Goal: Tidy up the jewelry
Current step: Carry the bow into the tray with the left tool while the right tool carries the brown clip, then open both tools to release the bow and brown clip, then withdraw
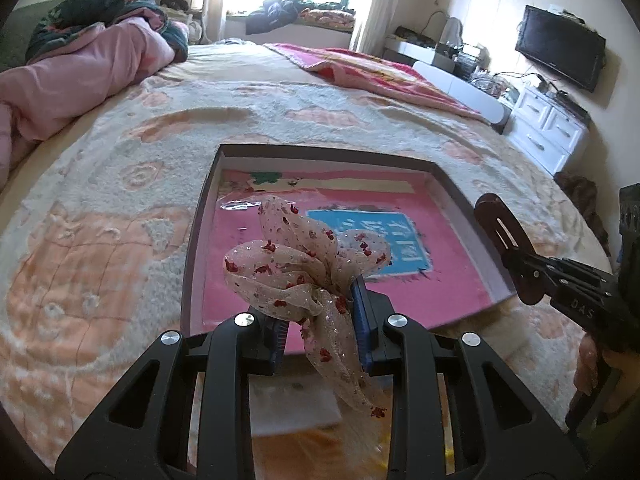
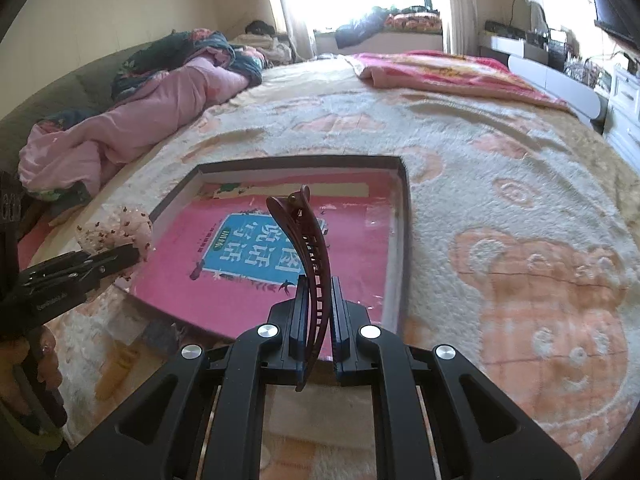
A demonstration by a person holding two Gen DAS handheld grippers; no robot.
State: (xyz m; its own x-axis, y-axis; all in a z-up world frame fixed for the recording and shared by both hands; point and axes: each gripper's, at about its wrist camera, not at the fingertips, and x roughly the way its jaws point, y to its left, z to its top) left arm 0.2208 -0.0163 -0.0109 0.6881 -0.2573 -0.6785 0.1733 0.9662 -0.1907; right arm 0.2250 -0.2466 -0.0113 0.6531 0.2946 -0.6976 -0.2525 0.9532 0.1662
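Observation:
My left gripper (image 1: pixel 320 316) is shut on a sheer beige hair scrunchie with red flecks (image 1: pixel 304 264), held above the near edge of a shallow dark-rimmed box (image 1: pixel 202 208) lined with a pink and blue printed sheet. My right gripper (image 2: pixel 318 312) is shut on a long dark red hair clip (image 2: pixel 310 240), upright, above the box's near edge (image 2: pixel 404 216). The right gripper with the clip (image 1: pixel 504 236) shows at the right of the left wrist view. The left gripper with the scrunchie (image 2: pixel 120 232) shows at the left of the right wrist view.
The box lies on a bed with a fluffy cream and peach blanket (image 1: pixel 100 240). A pink quilt (image 1: pixel 80 72) is heaped at the far left, a red blanket (image 1: pixel 380 72) at the far right. A white dresser (image 1: pixel 548 128) and television (image 1: pixel 560 48) stand beside the bed.

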